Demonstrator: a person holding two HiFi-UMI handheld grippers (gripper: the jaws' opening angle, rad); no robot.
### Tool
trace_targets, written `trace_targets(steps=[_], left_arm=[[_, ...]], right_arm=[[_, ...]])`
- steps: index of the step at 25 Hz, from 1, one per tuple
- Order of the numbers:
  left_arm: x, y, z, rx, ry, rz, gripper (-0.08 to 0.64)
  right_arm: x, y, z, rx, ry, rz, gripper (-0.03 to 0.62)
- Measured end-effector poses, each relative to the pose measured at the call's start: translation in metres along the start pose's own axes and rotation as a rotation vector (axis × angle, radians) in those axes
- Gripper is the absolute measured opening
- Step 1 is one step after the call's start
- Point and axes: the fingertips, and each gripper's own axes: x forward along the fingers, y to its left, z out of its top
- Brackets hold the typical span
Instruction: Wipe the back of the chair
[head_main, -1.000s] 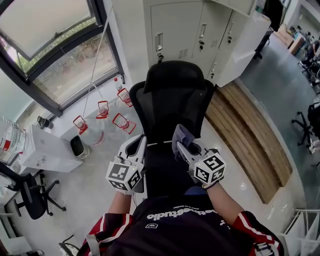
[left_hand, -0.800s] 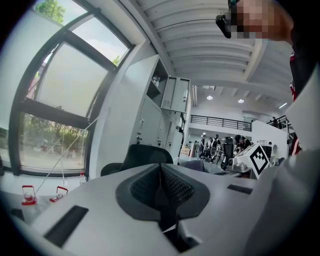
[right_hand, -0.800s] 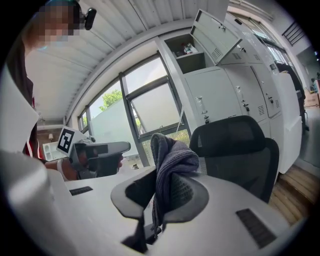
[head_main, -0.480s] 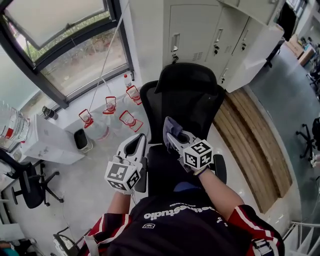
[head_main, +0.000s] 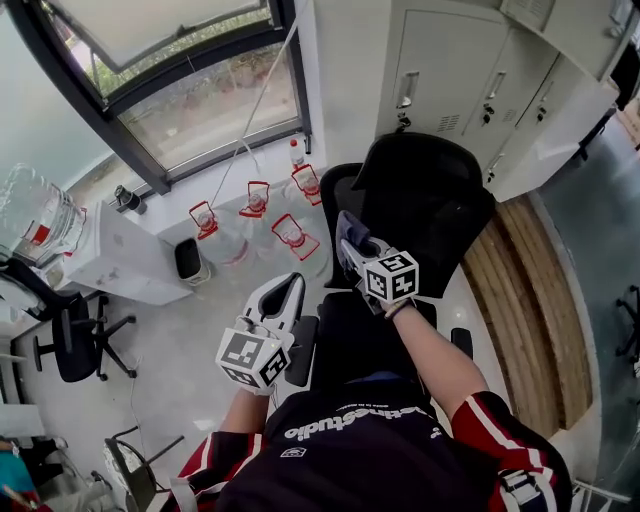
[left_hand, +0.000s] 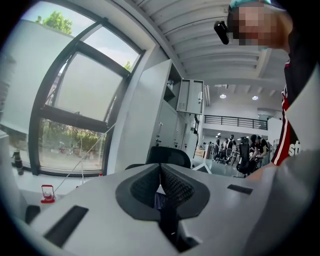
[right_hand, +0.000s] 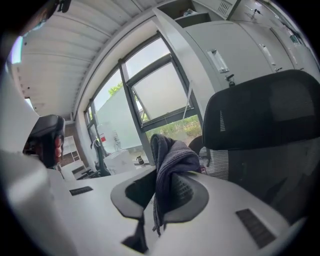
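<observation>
Cloth pinched between right gripper jaws, beside left edge of chair back; left gripper jaws pressed together, empty.

On my feed: black top, white lettering across it, red sleeves with white stripes. Left gripper and right gripper: pale grey moulded shells, dark rectangular slots. Each carries white cube with black square markers: left cube, right cube. Fingers faced with dark ribbed pads.
</observation>
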Motion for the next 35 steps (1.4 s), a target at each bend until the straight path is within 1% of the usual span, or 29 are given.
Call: trace_targets(steps=[2, 8, 11, 15, 19, 26, 30, 35], left_arm=[[0.002, 0.004, -0.002, 0.015, 0.010, 0.010, 0.028], [0.007, 0.012, -0.009, 0.014, 0.033, 0.022, 0.028], [0.008, 0.012, -0.011, 0.014, 0.048, 0.021, 0.028], [0.001, 0.016, -0.013, 0.012, 0.069, 0.042, 0.028], [-0.005, 0.013, -0.021, 0.008, 0.092, 0.057, 0.028], [-0.010, 0.003, -0.028, 0.017, 0.109, 0.054, 0.028], [-0.008, -0.004, -0.025, 0.031, 0.102, 0.043, 0.028], [-0.006, -0.014, -0.028, 0.036, 0.104, 0.030, 0.028]], right_arm=[[0.019, -0.007, 0.001, -0.004, 0.001, 0.003, 0.063], [0.069, -0.032, 0.003, -0.012, 0.019, -0.008, 0.061], [0.093, -0.042, -0.003, -0.020, 0.054, -0.007, 0.061], [0.126, -0.051, -0.012, -0.029, 0.101, 0.006, 0.061], [0.144, -0.064, -0.020, -0.026, 0.104, -0.011, 0.061], [0.150, -0.084, -0.020, -0.004, 0.112, -0.040, 0.060], [0.140, -0.094, -0.019, -0.011, 0.104, -0.065, 0.060], [0.119, -0.119, -0.013, 0.000, 0.081, -0.113, 0.060]])
